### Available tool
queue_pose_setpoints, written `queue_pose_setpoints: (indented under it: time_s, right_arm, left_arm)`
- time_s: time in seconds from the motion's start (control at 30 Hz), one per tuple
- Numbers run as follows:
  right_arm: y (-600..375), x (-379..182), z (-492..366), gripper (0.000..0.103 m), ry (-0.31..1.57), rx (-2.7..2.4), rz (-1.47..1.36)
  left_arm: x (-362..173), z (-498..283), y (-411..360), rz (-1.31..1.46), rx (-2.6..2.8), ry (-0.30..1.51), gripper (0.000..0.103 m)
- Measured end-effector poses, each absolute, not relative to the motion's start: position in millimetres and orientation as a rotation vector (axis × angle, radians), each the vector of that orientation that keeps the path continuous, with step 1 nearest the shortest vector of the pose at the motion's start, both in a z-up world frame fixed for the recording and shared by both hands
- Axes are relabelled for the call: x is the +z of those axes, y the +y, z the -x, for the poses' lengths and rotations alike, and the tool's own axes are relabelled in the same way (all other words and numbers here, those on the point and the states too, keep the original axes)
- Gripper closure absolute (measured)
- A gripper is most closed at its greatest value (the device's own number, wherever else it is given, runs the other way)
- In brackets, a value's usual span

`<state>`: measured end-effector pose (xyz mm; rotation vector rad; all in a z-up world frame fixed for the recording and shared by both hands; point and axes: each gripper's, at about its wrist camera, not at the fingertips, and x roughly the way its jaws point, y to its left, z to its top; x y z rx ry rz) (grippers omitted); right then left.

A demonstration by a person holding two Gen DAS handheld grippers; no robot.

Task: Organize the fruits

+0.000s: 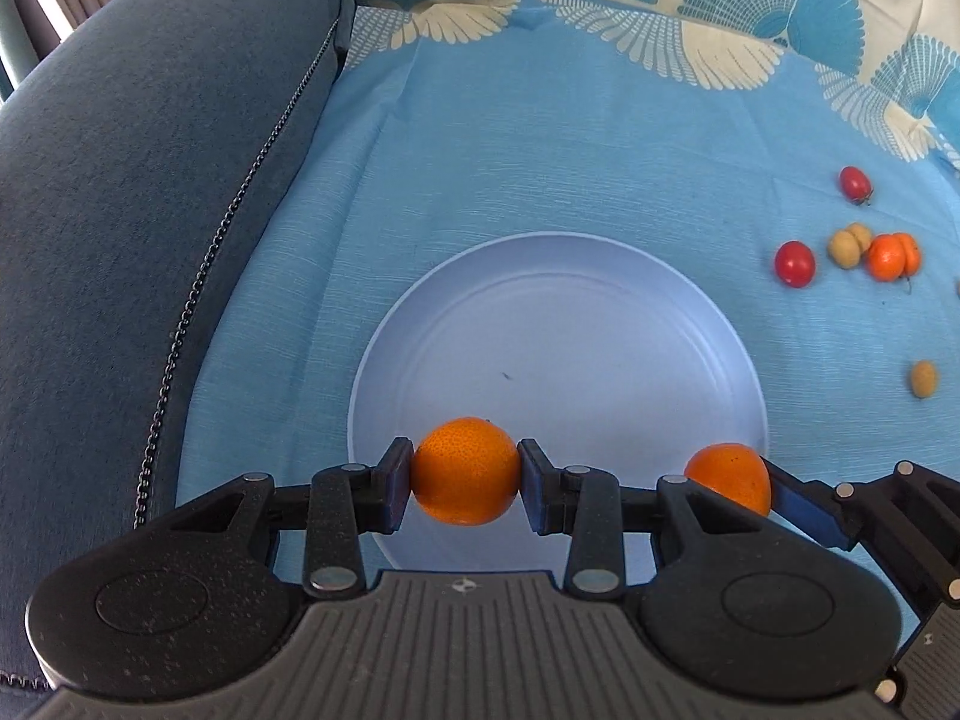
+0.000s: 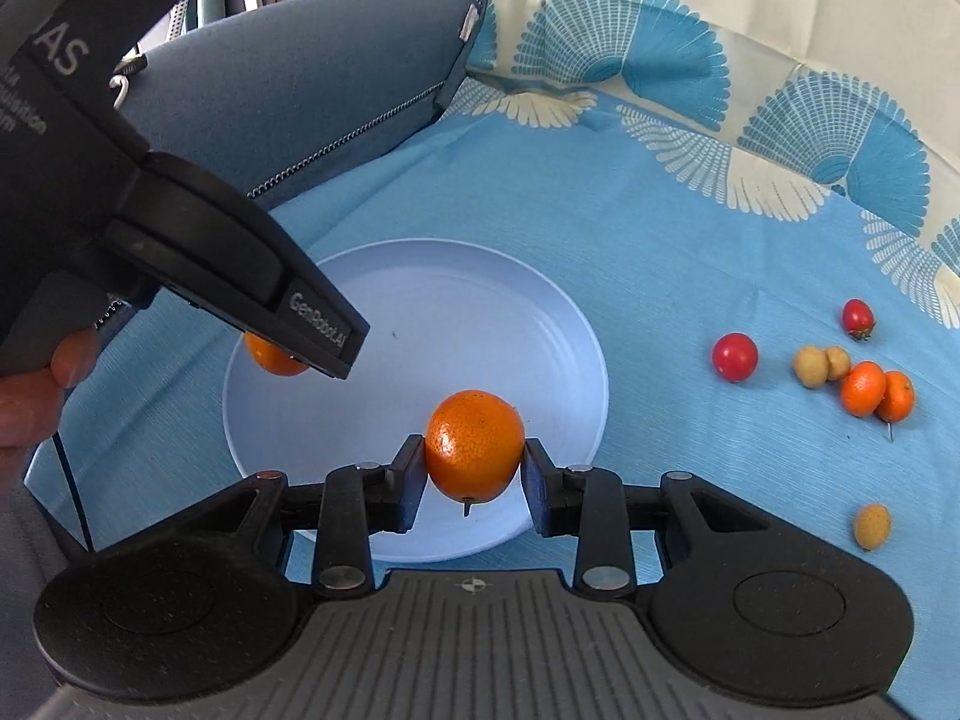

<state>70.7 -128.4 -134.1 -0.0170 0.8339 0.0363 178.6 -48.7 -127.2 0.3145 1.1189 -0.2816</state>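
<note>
Two oranges are in my grip: the left gripper [image 1: 465, 474] pinches one orange [image 1: 466, 471], the right gripper [image 2: 474, 462] clamps the other orange [image 2: 475, 446], both over the near rim of the pale plate [image 1: 558, 312], ready to drop. Beyond, on the blue cloth [image 1: 540, 138], tomatoes [image 2: 734, 356], small oranges [image 2: 876, 388] and tan fruits [image 2: 819, 365] lie loose, unsorted.

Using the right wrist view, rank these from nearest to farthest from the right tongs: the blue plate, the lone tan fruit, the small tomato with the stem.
1. Blue plate: directly under and ahead of the right tongs, which grip an orange.
2. Lone tan fruit: on the cloth, right side.
3. Small tomato with the stem: far right, behind the other loose fruit.
</note>
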Motion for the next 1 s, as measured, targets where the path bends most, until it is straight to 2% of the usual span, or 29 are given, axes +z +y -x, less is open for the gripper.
queue_pose_setpoints:
  time_s: [0.03, 0.07, 0.1, 0.13, 0.17, 0.2, 0.27, 0.4, 0.67, 1.0]
  right_arm:
    - [-127, -135, -73, 0.067, 0.838, 0.039, 0.02]
    - [-127, -135, -75, 0.067, 0.841, 0.043, 0.022]
    - [-126, -135, -77, 0.067, 0.841, 0.047, 0.021]
    - [-126, -133, -78, 0.067, 0.833, 0.053, 0.018]
    - [-127, -129, -78, 0.061, 0.812, 0.061, 0.013]
    - [-127, -125, -77, 0.044, 0.795, 0.064, 0.014]
    - [-128, -114, -72, 0.024, 0.756, 0.043, 0.027]
    - [-134, -94, -49, 0.013, 0.749, 0.013, 0.013]
    - [-127, -62, 30, 0.005, 0.763, -0.001, -0.109]
    - [-99, -30, 84, 0.003, 0.668, -0.025, -0.079]
  left_arm:
    - [-128, -181, -49, -0.32, -0.284, 1.114, 0.06]
    - [-126, -181, -49, -0.322, -0.292, 1.104, 0.045]
    - [-122, -180, -48, -0.32, -0.304, 1.084, 0.018]
    - [-116, -178, -46, -0.311, -0.308, 1.053, 0.006]
    - [-108, -173, -43, -0.297, -0.301, 1.004, 0.0]
    - [-102, -169, -41, -0.294, -0.299, 0.977, 0.0]
    - [-93, -162, -37, -0.313, -0.303, 0.972, 0.0]
    - [-81, -134, -18, -0.3, -0.246, 0.984, 0.0]
    - [-64, -67, 19, -0.279, -0.221, 1.048, 0.0]
    - [-22, -14, 42, -0.25, -0.228, 0.934, 0.0]
